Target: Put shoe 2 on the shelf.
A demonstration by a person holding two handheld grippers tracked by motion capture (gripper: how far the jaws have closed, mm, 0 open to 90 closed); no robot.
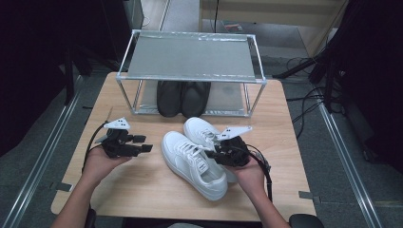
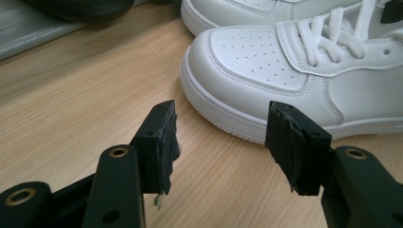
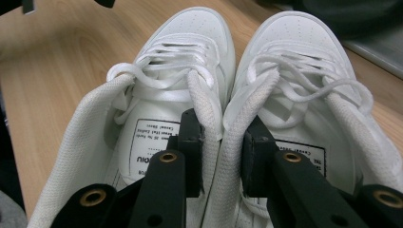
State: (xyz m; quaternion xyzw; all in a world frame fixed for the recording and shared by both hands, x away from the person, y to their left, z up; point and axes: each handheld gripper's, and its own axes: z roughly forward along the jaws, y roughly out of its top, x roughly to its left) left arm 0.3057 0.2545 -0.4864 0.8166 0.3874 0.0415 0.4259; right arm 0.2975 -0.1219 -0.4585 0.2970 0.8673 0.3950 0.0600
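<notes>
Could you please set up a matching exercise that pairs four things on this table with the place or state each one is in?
Things:
1. white sneakers
2. black shoes
3. left gripper
4. right gripper

Places or states:
A. under the metal rack, at the far end of the table
B. jaws open, nothing between them
C. side by side on the bare wood in front of the rack
D. jaws pinching the two adjoining collars of the pair together

Pairs: 1-C, 2-A, 3-B, 4-D
</notes>
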